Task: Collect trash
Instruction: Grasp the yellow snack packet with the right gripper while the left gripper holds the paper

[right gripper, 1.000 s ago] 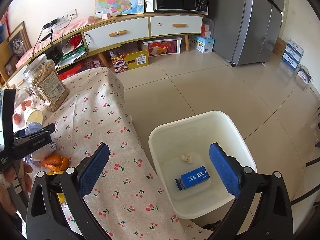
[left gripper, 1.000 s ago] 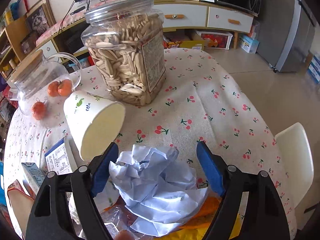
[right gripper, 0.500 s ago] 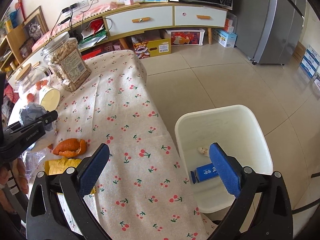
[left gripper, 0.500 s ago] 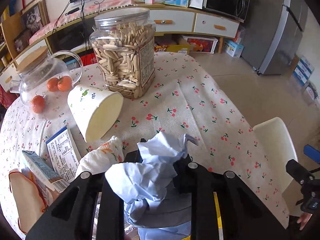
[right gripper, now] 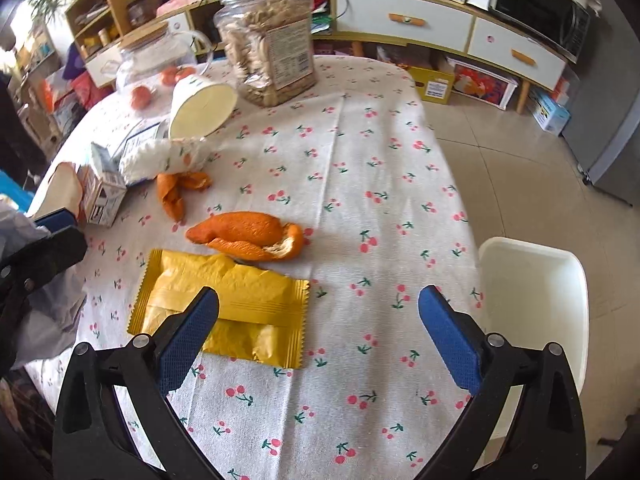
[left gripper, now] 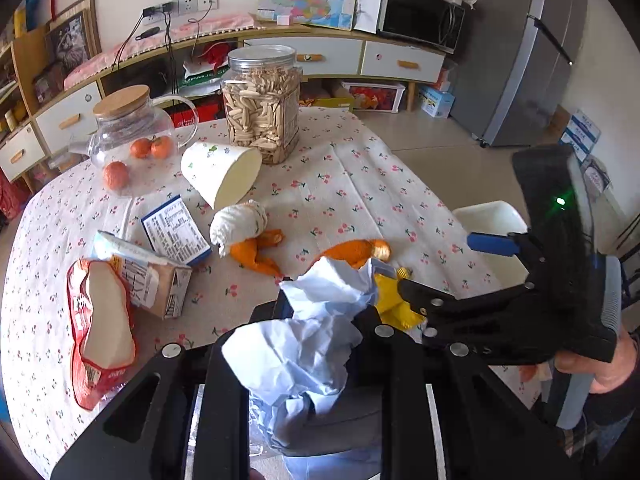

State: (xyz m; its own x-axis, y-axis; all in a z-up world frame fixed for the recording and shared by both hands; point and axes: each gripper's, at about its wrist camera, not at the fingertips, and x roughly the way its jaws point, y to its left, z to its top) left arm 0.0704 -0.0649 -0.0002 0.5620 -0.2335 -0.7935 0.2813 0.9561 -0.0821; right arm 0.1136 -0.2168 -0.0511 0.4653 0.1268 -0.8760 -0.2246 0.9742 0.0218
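Gripping a crumpled ball of pale blue paper (left gripper: 316,344), the left gripper (left gripper: 320,312) has its fingers closed tight on the wad and holds it lifted clear of the cherry-print tablecloth (right gripper: 360,152). I judge this the carry step for that piece: it is picked up but not yet binned, and the white bin (right gripper: 536,300) stands on the floor just past the table's right edge. What the next move calls for is a swing to the right over the bin's mouth and then a release, with care not to clip the right gripper (right gripper: 316,332), which hangs between paper and bin.

That right gripper has its blue pads (right gripper: 188,336) spread wide and holds nothing; it hovers low over a yellow wrapper (right gripper: 236,300), its left pad over the wrapper's near edge, so I take the wrapper for its next target. Flat foil will need a pinch at an edge or a crease.

Trash left on the table, counted: one yellow wrapper, two pieces of orange peel (right gripper: 252,236), one tipped paper cup (right gripper: 200,106), one white crumpled wad (left gripper: 240,222) touching the smaller peel, one small carton (left gripper: 156,280), one blue-edged printed box (left gripper: 176,230) and one red-rimmed packet (left gripper: 100,328). Not trash, I judge: one seed jar (left gripper: 262,104), one glass teapot (left gripper: 132,132) and three small oranges (left gripper: 116,174) by it
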